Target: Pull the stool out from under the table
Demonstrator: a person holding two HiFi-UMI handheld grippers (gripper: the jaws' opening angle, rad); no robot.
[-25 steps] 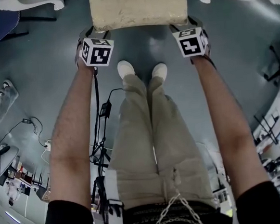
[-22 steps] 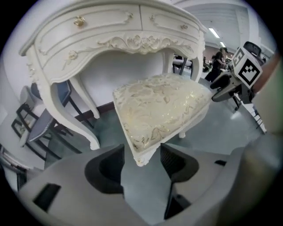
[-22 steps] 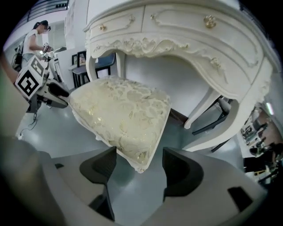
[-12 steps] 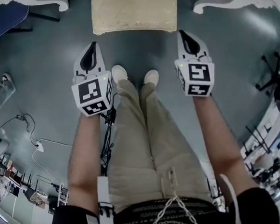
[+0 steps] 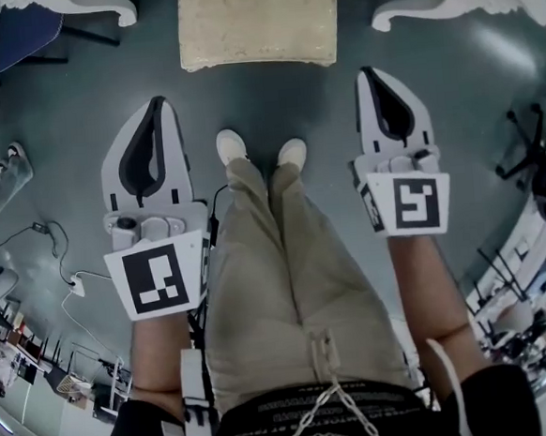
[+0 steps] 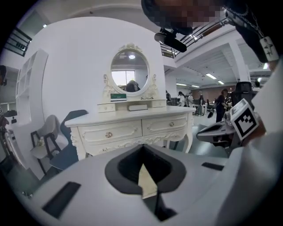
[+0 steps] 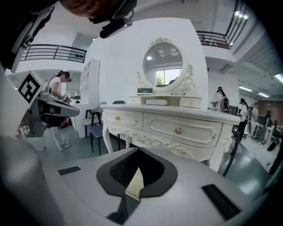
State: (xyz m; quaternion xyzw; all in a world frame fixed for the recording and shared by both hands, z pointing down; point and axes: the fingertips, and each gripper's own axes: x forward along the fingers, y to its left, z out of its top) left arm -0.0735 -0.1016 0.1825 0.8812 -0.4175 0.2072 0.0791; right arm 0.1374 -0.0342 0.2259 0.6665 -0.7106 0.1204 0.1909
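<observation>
White table (image 5: 435, 4) legs flank stool (image 5: 257, 21); shoes (image 5: 231, 146) just before it. Left gripper (image 5: 157, 107), right gripper (image 5: 368, 75): jaws together, empty, apart from stool's near corners.

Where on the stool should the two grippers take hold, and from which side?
Probably the left and right edges of the stool, near its front corners, coming from the person's side. Its seat is a wide rectangle square to the feet, and the shut left gripper and right gripper point just outside those edges.
</observation>
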